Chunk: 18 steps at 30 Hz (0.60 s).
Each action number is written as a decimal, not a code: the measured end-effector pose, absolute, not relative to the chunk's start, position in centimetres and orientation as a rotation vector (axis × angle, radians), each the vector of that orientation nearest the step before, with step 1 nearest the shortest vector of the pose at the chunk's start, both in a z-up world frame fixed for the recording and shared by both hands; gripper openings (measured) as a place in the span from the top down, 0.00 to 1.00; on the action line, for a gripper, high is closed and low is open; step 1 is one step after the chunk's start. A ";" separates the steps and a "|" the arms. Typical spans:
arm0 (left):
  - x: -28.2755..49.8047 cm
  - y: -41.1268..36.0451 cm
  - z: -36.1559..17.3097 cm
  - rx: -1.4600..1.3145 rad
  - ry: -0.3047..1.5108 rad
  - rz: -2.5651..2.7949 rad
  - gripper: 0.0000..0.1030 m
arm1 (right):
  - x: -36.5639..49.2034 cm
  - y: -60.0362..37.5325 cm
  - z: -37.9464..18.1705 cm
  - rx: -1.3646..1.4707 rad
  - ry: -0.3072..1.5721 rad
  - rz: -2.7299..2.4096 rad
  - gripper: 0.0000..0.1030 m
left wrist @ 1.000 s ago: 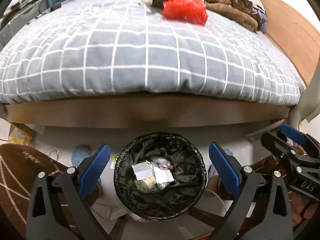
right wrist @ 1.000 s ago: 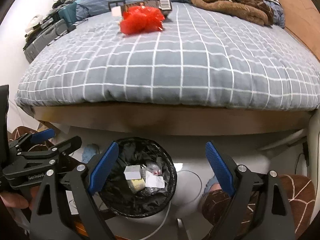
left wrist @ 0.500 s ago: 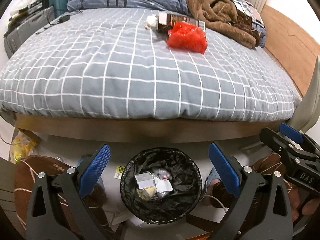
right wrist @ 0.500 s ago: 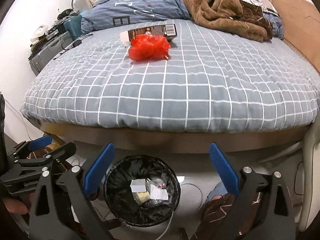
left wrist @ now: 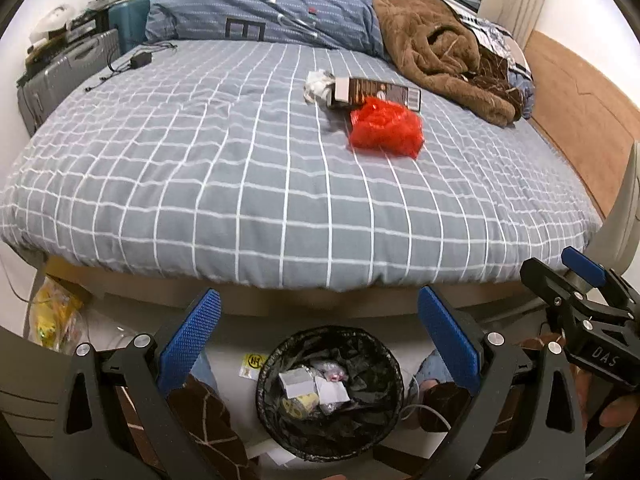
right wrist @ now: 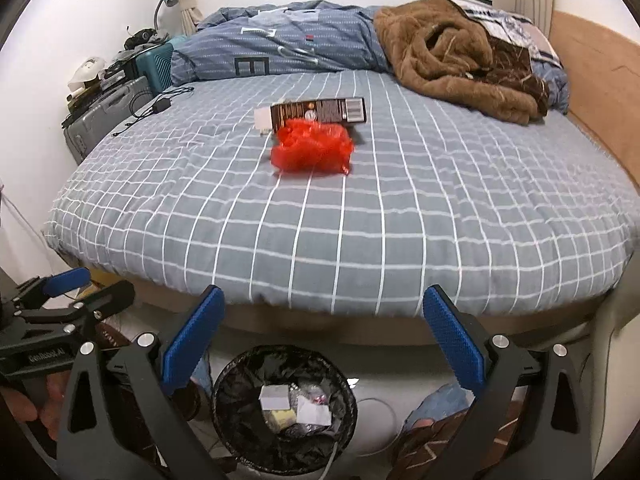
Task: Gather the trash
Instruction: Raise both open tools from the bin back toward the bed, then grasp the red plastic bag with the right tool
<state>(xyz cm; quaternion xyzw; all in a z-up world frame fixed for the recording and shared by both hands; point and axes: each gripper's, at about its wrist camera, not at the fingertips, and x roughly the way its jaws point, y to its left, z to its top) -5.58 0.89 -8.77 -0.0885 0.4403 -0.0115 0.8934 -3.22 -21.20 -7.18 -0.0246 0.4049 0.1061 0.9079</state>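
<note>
My left gripper (left wrist: 318, 340): jaws wide, nothing between | my right gripper (right wrist: 324, 338): jaws opening, nothing between | round black-lined trash bin (left wrist: 330, 394) on floor below both, paper scraps inside | crumpled red plastic bag (right wrist: 312, 150) on grey checked bed (right wrist: 360, 208), touching brown flat carton (right wrist: 320, 111).

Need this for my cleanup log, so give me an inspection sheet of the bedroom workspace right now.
Surface: grey checked bed cover, mostly bare.
Job's things: red plastic bag, brown carton behind it, crumpled tissue; bin on floor holds scraps.
Clutter: brown blanket, suitcase.
Grippers: left tongs open, empty; right tongs opening, empty.
Cables: charger cable at the bed's edge.
Surroundings: lamp, window.
</note>
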 end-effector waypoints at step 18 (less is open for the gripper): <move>1.0 3.2 -6.9 -0.182 0.889 0.001 0.06 | 4.8 -20.5 -5.1 -0.075 0.793 0.182 0.07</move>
